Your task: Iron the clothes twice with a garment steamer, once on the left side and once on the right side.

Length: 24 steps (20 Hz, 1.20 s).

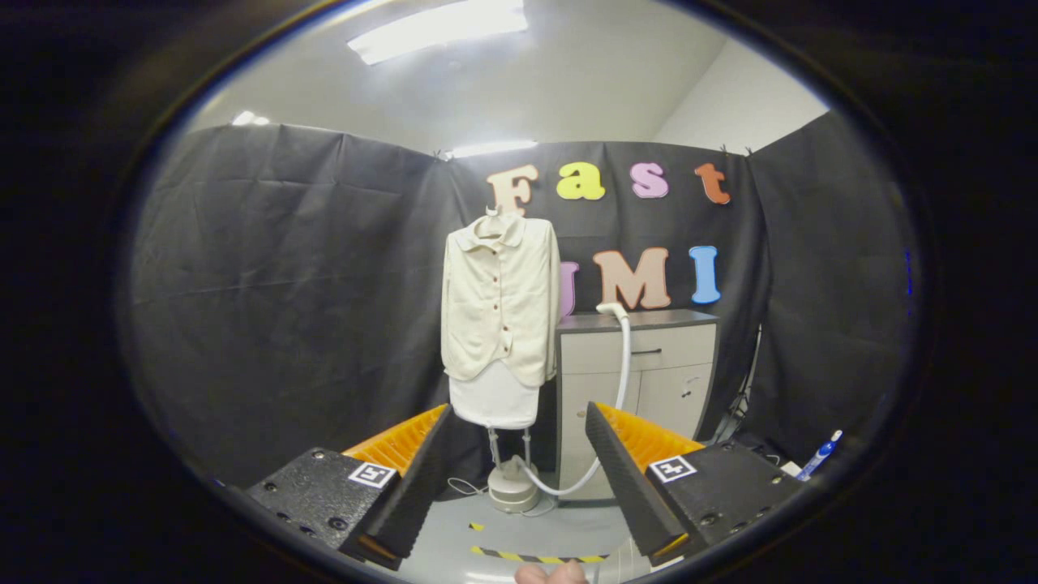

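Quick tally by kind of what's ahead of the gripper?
Jackets: 1, cream, hanging
Steamers: 1, base with hose
Cabinets: 1
Pens: 1
Total: 4
Gripper open, holding nothing.

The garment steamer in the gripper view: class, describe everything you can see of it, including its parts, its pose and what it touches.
The white garment steamer has a round base on the grey floor, below the cream button-front jacket hanging on a stand. A pale, flexible-looking hose loops from the base up past the front of the grey cabinet; the steamer head sits at the cabinet's top edge, apparently resting there. It lies well beyond the open gripper, untouched by it.
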{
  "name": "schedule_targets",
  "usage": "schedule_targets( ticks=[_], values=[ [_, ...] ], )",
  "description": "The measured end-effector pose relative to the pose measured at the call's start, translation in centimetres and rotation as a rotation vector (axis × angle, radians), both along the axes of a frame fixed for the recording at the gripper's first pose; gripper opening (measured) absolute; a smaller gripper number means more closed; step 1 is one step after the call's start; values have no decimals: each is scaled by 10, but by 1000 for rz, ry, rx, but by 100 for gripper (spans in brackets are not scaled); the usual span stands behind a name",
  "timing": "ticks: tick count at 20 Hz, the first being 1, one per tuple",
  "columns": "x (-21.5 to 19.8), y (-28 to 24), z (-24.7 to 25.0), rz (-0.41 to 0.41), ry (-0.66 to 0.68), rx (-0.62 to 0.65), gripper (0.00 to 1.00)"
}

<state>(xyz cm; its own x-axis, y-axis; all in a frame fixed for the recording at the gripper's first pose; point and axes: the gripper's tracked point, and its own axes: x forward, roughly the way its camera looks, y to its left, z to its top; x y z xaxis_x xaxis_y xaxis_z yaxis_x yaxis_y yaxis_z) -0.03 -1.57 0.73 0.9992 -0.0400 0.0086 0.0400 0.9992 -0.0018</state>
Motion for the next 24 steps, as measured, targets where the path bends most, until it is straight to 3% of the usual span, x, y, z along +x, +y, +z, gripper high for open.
schedule_targets(
  ticks=[24],
  values=[
    [37,-18,7,38,-4,19,98]
  ],
)
